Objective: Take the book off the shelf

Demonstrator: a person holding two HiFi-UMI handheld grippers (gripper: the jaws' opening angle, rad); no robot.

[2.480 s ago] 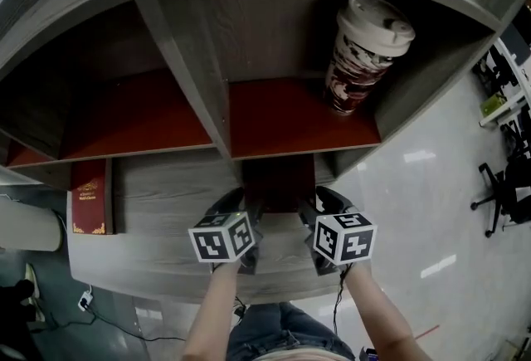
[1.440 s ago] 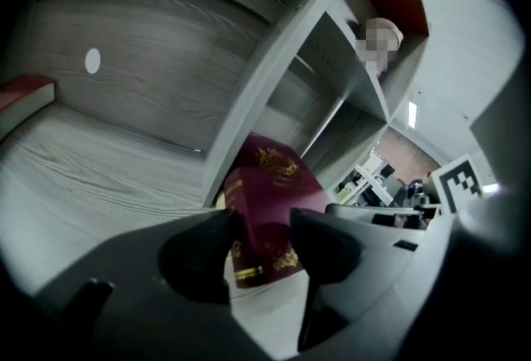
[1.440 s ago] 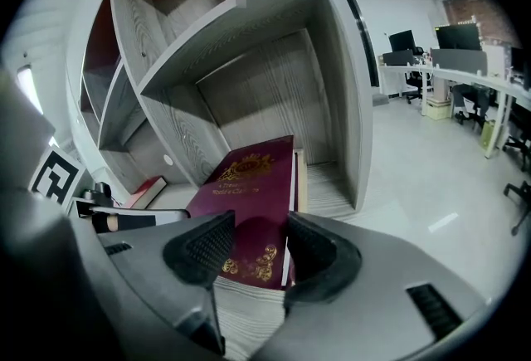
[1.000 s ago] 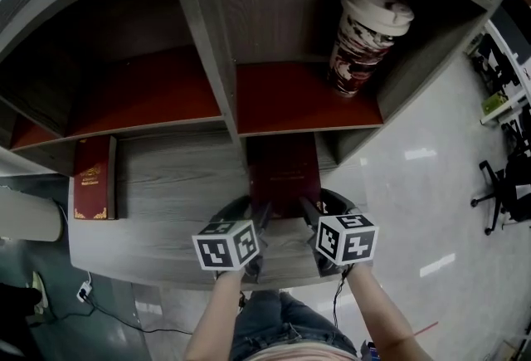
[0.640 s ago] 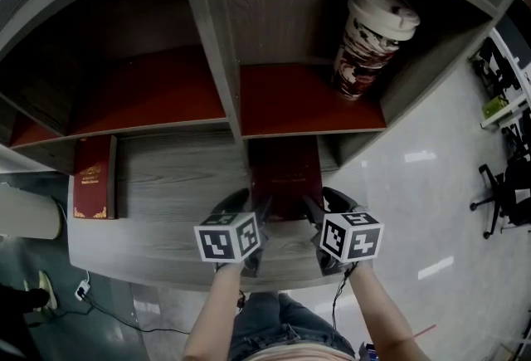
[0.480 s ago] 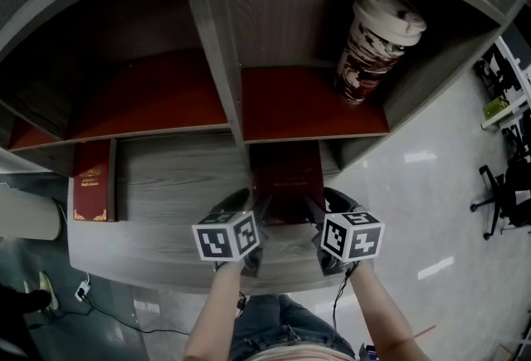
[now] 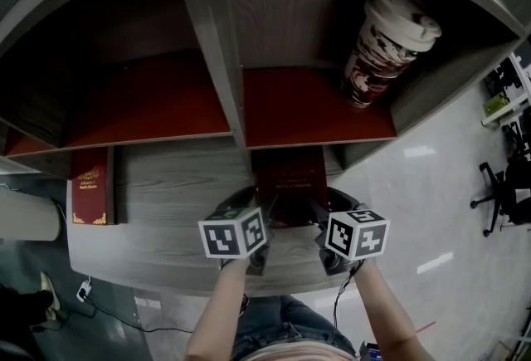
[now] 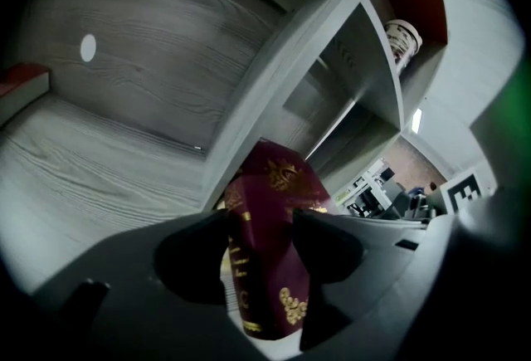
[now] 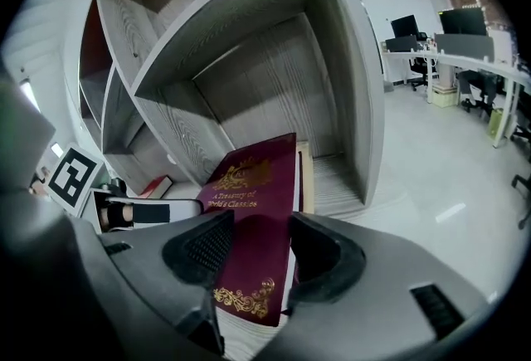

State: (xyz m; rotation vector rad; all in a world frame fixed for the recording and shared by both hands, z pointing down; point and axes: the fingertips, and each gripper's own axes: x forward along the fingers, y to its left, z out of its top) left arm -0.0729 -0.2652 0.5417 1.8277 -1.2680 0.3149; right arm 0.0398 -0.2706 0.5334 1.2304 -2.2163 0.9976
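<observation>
A dark red book (image 7: 289,178) with gold print sticks out of the lower compartment of the grey shelf (image 7: 170,185). Both grippers are at its near end. My left gripper (image 7: 265,217) has the spine and cover (image 8: 267,251) between its pads, which touch both sides while the jaws are opening slightly. My right gripper (image 7: 315,217) is shut on the same book (image 9: 255,210), one pad on the cover and one on the underside. The book's far end is hidden under the red shelf board (image 7: 315,106).
A lidded paper cup (image 7: 388,46) stands in the upper right compartment. A second red book (image 7: 90,195) lies at the ledge's left end. An upright divider (image 7: 211,44) splits the shelf. Office chairs (image 7: 502,193) stand on the pale floor to the right.
The book shows further out of the compartment than at the earliest frame. Both grippers have stayed on its near end and shifted slightly right in the view.
</observation>
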